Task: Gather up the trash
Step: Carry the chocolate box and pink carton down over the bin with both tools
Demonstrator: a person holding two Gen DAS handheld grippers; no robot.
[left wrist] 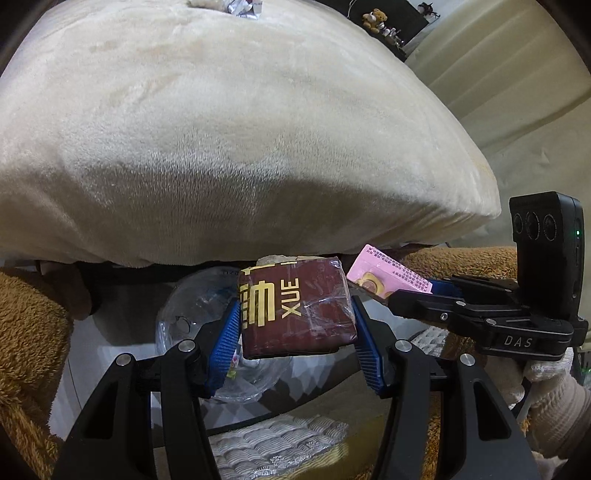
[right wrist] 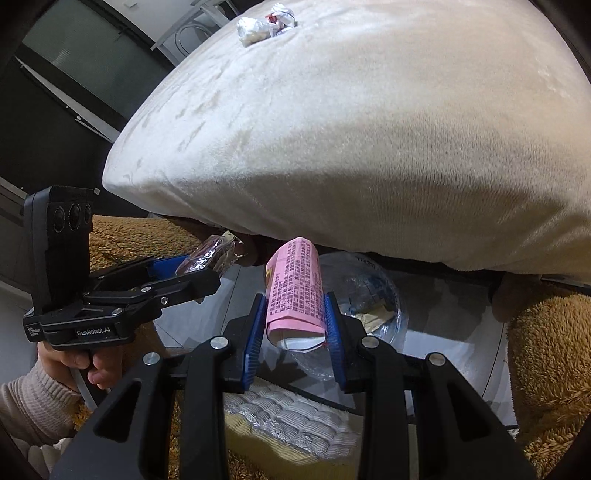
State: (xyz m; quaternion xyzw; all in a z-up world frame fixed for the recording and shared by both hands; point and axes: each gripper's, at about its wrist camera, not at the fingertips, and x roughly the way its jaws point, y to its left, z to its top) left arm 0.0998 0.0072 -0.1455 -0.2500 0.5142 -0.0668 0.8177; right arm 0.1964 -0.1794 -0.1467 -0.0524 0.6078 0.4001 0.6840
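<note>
My left gripper is shut on a maroon packet with gold lettering and a clear film wrap. My right gripper is shut on a pink packet printed with small text. Both hang side by side over a clear plastic bag that holds some scraps. In the left wrist view the right gripper shows at the right with the pink packet. The right wrist view has the left gripper at the left with the maroon packet. Crumpled foil wrappers lie on top of the cream cushion.
A big cream plush cushion overhangs just beyond the bag. Brown fuzzy fabric flanks both sides. A quilted mat lies below the fingers. A person's hand holds the left gripper's handle. A teddy bear sits far back.
</note>
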